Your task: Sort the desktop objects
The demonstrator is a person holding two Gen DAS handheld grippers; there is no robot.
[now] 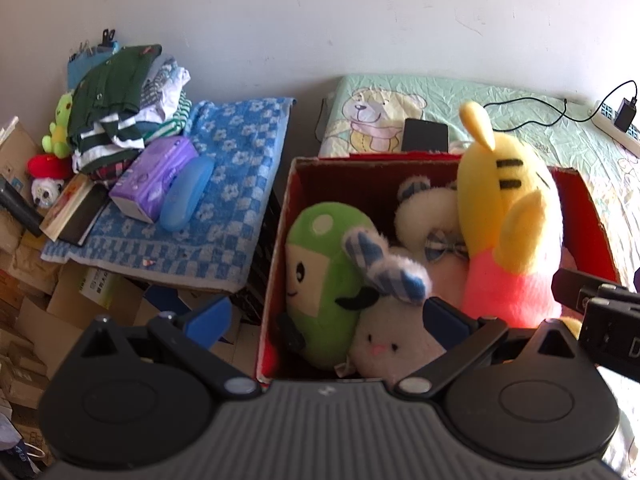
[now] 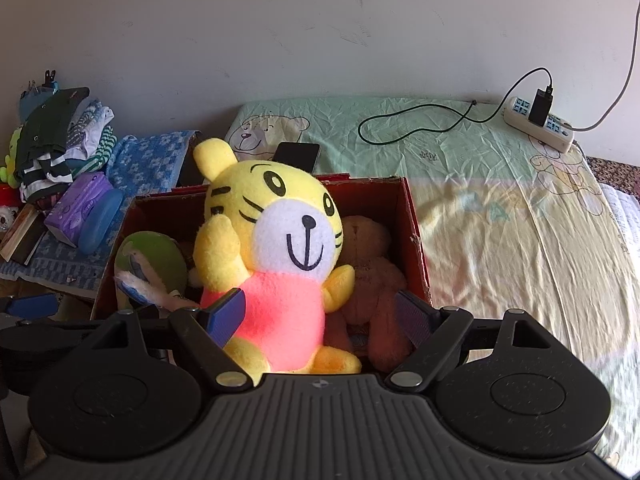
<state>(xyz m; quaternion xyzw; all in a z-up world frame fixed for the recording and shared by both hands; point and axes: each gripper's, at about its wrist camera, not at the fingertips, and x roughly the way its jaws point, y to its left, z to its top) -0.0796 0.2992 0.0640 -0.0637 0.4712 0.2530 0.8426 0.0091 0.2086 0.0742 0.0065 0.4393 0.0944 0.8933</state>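
Note:
A red cardboard box (image 1: 276, 256) (image 2: 412, 216) holds several plush toys. A yellow tiger plush in a pink shirt (image 2: 280, 248) (image 1: 508, 216) sits upright in it. A green plush (image 1: 320, 276) (image 2: 156, 256), a white bunny (image 1: 392, 340) with blue checked ears, a white bear (image 1: 420, 216) and a brown bear (image 2: 368, 276) lie around it. My left gripper (image 1: 328, 316) is open above the box's near edge, over the green plush and bunny. My right gripper (image 2: 320, 316) is open with its pads on either side of the tiger's lower body, not touching.
A blue checked towel (image 1: 232, 184) left of the box carries a clothes pile (image 1: 120, 108), purple tissue pack (image 1: 156, 176), blue case (image 1: 186, 194) and books. A black phone (image 2: 298, 156), cable and power strip (image 2: 540, 122) lie on the bear-print sheet (image 2: 500, 220). Cardboard boxes are stacked lower left.

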